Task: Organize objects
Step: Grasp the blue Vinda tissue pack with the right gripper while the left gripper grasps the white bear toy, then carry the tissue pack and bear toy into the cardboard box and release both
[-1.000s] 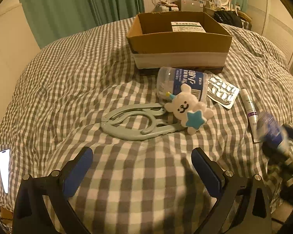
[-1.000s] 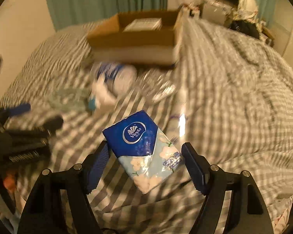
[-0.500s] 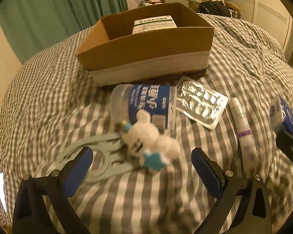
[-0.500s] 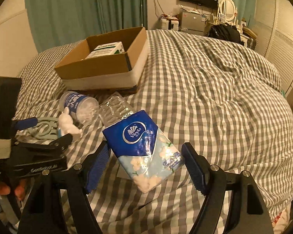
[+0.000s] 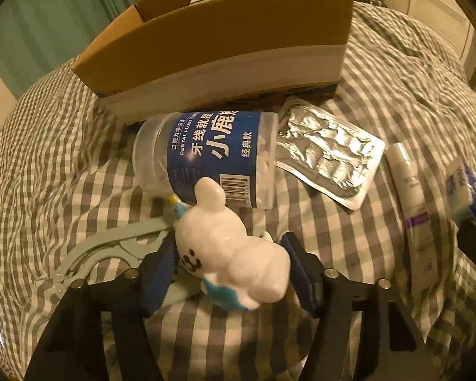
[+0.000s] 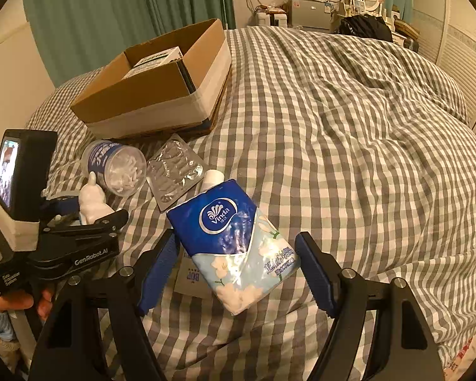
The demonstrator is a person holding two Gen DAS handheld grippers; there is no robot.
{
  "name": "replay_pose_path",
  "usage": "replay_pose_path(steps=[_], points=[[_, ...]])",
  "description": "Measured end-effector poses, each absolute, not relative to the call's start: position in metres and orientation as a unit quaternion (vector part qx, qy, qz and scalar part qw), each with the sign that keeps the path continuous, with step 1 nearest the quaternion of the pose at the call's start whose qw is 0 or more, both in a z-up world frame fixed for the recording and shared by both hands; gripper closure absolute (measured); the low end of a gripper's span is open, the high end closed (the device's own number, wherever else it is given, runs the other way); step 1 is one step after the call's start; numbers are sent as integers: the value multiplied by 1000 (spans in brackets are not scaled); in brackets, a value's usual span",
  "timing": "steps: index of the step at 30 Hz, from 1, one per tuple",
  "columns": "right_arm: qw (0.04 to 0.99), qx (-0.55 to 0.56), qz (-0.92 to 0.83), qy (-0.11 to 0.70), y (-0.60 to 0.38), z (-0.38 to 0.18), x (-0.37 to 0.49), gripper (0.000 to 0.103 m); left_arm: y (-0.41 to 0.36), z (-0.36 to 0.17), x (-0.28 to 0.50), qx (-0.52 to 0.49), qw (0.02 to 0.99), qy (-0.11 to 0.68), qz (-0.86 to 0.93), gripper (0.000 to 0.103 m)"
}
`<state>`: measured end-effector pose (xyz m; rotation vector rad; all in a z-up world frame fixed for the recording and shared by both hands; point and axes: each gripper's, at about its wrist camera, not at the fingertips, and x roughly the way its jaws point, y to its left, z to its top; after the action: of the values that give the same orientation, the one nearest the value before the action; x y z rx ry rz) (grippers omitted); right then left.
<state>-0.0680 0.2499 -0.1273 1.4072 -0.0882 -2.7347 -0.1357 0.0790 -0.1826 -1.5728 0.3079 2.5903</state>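
White bear toy (image 5: 234,254), low centre of frame, is sitting between the left gripper (image 5: 231,273) pads, apparently clamped; right gripper (image 6: 238,273) is gripping the tissue pack (image 6: 234,247). Lift straight, clearing the hanger (image 5: 111,250).

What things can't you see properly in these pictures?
- Hanger: left wrist view, mostly hidden behind the bear and left gripper.
- Tube: right wrist view, nearly all covered by the tissue pack.
- Inside of the box: left wrist view, front wall blocks it.
- Tissue pack: left wrist view, blurred and cut off at the right edge.
- Paper slip: right wrist view, print too small.
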Motion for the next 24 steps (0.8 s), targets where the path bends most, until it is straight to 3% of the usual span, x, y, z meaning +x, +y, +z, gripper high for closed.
replay_pose_path(steps=[15,24], points=[[59,388,-920,10,206,-58,-48,28,43,-110,-82,-450,61,64,889,39],[79,331,-940,28,183,2,-88,28,25,-52,-114,-391,60,72,916,39]])
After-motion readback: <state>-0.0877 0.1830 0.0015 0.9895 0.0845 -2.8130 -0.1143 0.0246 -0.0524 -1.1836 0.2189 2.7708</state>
